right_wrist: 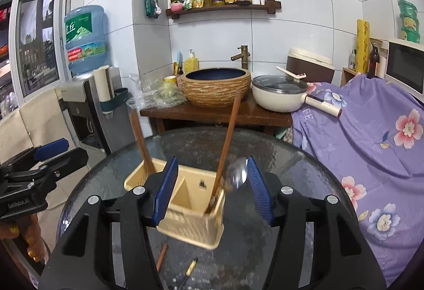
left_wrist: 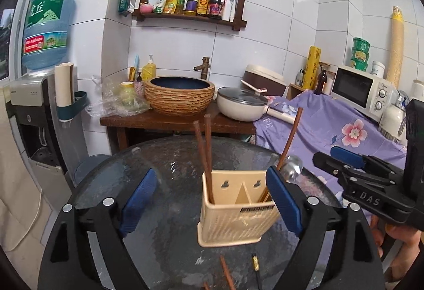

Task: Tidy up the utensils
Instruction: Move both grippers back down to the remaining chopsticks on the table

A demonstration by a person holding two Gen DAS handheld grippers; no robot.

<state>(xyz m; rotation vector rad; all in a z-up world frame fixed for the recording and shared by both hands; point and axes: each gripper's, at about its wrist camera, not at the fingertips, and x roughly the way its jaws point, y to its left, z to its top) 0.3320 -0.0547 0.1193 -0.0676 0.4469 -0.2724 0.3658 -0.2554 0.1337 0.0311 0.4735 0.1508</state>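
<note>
A beige utensil holder point(left_wrist: 233, 213) stands on the round glass table point(left_wrist: 169, 165), with brown chopsticks point(left_wrist: 205, 152) upright in its left and right compartments. A metal spoon point(left_wrist: 291, 168) stands at its right side, blurred in the right wrist view point(right_wrist: 235, 174). My left gripper point(left_wrist: 212, 205) is open, its right pad beside the holder's right side. My right gripper point(right_wrist: 212, 189) is open around the holder point(right_wrist: 190, 213) and spoon. More chopsticks point(left_wrist: 226, 272) and a dark utensil point(left_wrist: 255, 263) lie on the glass in front.
Behind the table are a wooden counter point(left_wrist: 159, 119) with a woven basin point(left_wrist: 179, 94) and a white pot point(left_wrist: 242, 104). A purple flowered cloth point(left_wrist: 331, 128) covers the right side, under a microwave point(left_wrist: 360, 91). A water dispenser point(left_wrist: 39, 110) stands left.
</note>
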